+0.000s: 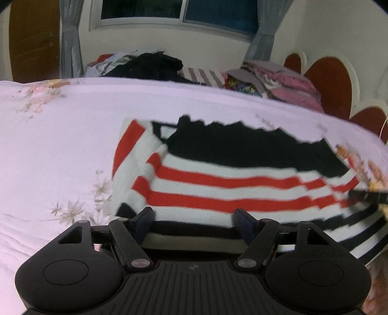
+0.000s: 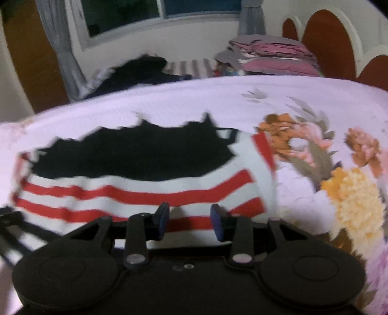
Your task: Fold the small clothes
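A small knitted sweater [image 1: 218,184] with red and white stripes, a black upper part and black stripes near its hem lies flat on the pale floral bedspread [image 1: 60,145]. My left gripper [image 1: 195,221] is open, its fingers wide apart over the near hem. In the right wrist view the same sweater [image 2: 135,191] fills the left and middle. My right gripper [image 2: 190,219] is open with a narrower gap, just above the striped near edge. Neither holds cloth. The right gripper's tip shows at the right edge of the left view [image 1: 368,196].
Beyond the bed's far edge lie a dark clothes heap [image 1: 150,65] and a stack of folded pink and grey cloth [image 1: 278,82]. A red and white headboard [image 1: 329,82] stands at the right. A window [image 1: 179,12] with grey curtains is behind.
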The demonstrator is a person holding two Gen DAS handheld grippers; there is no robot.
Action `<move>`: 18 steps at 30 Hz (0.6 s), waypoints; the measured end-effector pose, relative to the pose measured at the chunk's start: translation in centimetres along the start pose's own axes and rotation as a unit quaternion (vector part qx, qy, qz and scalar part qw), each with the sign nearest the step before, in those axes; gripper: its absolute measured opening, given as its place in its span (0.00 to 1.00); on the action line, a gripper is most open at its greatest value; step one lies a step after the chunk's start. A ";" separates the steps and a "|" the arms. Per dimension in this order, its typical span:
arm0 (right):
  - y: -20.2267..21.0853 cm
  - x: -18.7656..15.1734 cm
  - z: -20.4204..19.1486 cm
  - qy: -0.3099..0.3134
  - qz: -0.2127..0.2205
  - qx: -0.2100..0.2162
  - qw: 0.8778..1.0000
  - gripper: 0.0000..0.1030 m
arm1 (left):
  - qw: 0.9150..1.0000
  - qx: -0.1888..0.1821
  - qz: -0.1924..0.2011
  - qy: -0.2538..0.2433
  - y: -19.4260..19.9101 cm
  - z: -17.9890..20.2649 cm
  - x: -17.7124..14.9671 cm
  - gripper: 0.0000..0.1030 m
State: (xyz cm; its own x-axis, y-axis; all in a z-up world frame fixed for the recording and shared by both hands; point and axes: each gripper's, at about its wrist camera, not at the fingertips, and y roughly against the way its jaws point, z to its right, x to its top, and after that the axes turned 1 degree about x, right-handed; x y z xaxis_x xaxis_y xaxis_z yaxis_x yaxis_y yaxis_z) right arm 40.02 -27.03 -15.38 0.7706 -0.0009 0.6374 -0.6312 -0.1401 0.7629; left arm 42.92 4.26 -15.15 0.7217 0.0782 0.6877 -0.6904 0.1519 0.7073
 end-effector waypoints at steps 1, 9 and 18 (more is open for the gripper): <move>0.2 -0.2 -0.9 0.008 0.002 0.006 1.000 0.35 | 1.000 -0.007 0.003 0.005 0.3 0.4 0.2 0.71; 0.3 -1.3 -5.8 0.023 -0.005 0.034 0.999 0.38 | 0.999 -0.036 -0.001 -0.027 0.7 4.9 0.1 0.71; 1.4 -3.3 -2.8 0.026 -0.006 -0.021 0.999 0.48 | 0.999 -0.007 -0.027 -0.029 0.6 3.4 -2.2 0.71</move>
State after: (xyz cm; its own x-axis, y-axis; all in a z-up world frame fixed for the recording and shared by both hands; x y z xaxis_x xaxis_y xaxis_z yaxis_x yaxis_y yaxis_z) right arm 36.38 -24.43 -16.11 0.7738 0.0522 0.6313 -0.6252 -0.0977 0.7743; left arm 40.74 0.88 -15.64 0.7534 0.0116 0.6575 -0.6496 0.1691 0.7413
